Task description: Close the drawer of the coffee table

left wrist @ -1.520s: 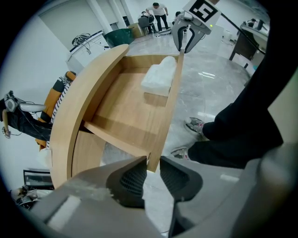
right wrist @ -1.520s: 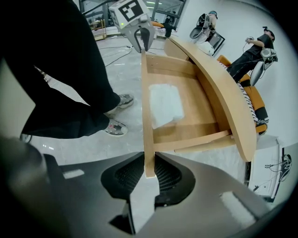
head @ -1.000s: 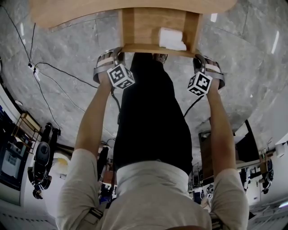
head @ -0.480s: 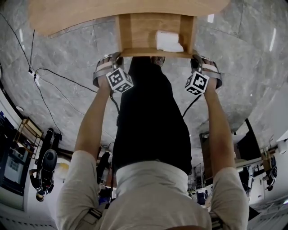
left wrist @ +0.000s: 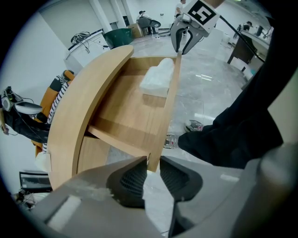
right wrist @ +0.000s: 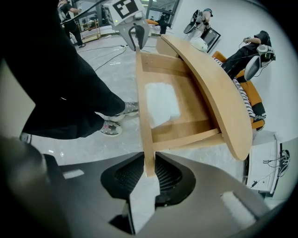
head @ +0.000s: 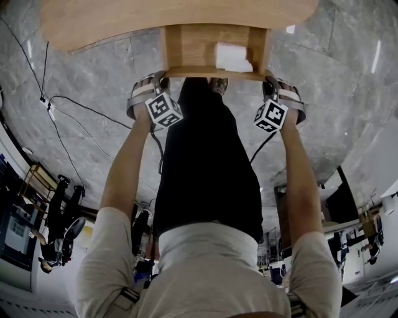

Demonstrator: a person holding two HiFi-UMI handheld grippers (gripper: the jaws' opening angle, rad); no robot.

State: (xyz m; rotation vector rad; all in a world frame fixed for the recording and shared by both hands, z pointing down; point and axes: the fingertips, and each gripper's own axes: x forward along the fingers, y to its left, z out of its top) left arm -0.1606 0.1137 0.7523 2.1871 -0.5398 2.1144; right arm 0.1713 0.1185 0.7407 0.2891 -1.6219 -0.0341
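Note:
The wooden coffee table (head: 124, 18) has its drawer (head: 193, 46) pulled out towards me, with a folded white cloth (head: 233, 57) lying in it. My left gripper (head: 161, 77) points steeply down at the left end of the drawer's front panel (left wrist: 170, 107). Its jaws straddle the panel's corner, with a gap on one side (left wrist: 152, 163). My right gripper (head: 268, 78) is at the right end of the same panel (right wrist: 143, 102). Both of its pads lie against the panel (right wrist: 149, 171). Each gripper also shows in the other's view, at the panel's far end.
My dark trousers (head: 205, 161) and shoes (right wrist: 111, 125) are right in front of the drawer. Black cables (head: 74, 99) run over the grey marble floor at left. An orange chair (right wrist: 242, 69) stands behind the table, and desks and equipment line the room's edges.
The drawer sticks out slightly less from under the table top than a second ago. Both grippers have stayed at the front panel's corners.

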